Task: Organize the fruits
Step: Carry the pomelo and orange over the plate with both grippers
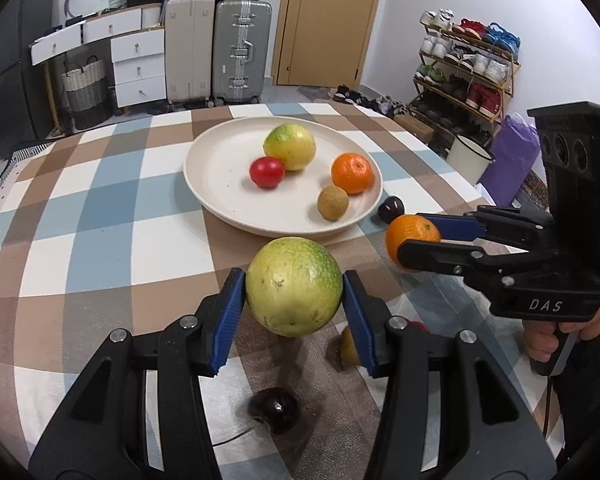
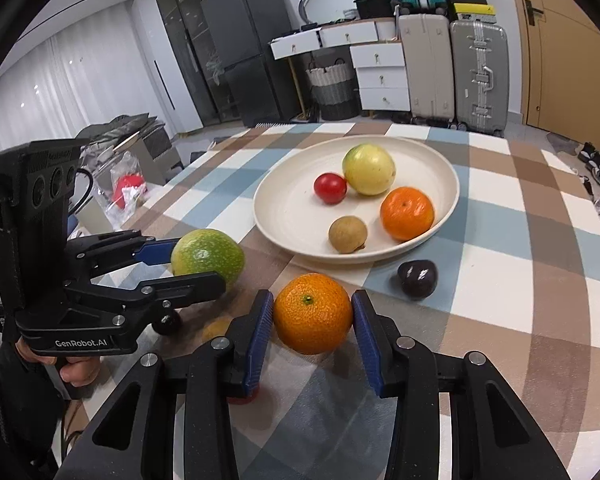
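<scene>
My left gripper (image 1: 294, 292) is shut on a green-yellow round fruit (image 1: 294, 286) and holds it above the checked tablecloth, short of the cream plate (image 1: 216, 168). My right gripper (image 2: 312, 316) is shut on an orange (image 2: 313, 313), to the right of the left one. The plate holds a yellow-green fruit (image 1: 290, 146), a red tomato (image 1: 267, 172), an orange (image 1: 352, 173) and a brown kiwi (image 1: 332, 202). The held green fruit also shows in the right wrist view (image 2: 207, 258), and the held orange in the left wrist view (image 1: 410, 236).
A dark plum (image 2: 417, 278) lies on the cloth just beside the plate's near rim. Another dark fruit (image 1: 275, 408), a brown fruit (image 1: 346, 350) and something red lie under my grippers. The table's edges fall off left and right; suitcases and a shoe rack stand beyond.
</scene>
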A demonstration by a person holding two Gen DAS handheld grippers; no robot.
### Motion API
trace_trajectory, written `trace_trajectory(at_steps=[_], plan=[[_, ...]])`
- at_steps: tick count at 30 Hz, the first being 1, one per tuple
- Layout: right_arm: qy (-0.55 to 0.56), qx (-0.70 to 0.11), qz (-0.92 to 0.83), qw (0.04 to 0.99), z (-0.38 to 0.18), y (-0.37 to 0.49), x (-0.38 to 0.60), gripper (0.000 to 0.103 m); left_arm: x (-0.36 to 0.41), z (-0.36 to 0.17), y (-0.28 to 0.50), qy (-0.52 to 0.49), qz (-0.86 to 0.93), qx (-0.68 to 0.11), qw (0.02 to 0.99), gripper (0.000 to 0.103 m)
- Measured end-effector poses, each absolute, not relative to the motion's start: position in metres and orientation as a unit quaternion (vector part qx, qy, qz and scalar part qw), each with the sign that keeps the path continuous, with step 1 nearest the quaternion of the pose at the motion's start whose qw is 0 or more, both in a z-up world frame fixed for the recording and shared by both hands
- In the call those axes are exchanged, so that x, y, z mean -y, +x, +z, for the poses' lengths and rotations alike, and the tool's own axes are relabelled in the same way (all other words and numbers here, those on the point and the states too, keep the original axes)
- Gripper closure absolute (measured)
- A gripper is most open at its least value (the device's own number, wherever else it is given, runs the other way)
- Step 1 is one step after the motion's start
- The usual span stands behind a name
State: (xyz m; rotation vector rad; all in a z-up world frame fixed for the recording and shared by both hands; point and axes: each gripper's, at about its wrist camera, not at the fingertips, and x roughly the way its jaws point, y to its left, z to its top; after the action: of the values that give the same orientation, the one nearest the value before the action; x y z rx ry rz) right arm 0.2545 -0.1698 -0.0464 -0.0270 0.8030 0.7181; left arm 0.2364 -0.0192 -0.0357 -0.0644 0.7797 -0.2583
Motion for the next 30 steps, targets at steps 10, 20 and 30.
trace_trajectory(at_steps=[10, 20, 30], plan=[[0.006, -0.328, 0.300, 0.896, -0.026, 0.257, 0.185, 0.062, 0.010, -0.021, 0.244, -0.036, -0.087, -0.347, 0.933, 0.057], [0.012, -0.316, 0.279, 0.907, 0.003, 0.275, 0.190, 0.062, 0.000, 0.010, 0.267, -0.032, -0.060, -0.316, 0.946, 0.057], [0.017, -0.310, 0.266, 0.912, 0.021, 0.306, 0.194, 0.062, 0.004, 0.019, 0.296, -0.025, -0.050, -0.303, 0.951, 0.057]])
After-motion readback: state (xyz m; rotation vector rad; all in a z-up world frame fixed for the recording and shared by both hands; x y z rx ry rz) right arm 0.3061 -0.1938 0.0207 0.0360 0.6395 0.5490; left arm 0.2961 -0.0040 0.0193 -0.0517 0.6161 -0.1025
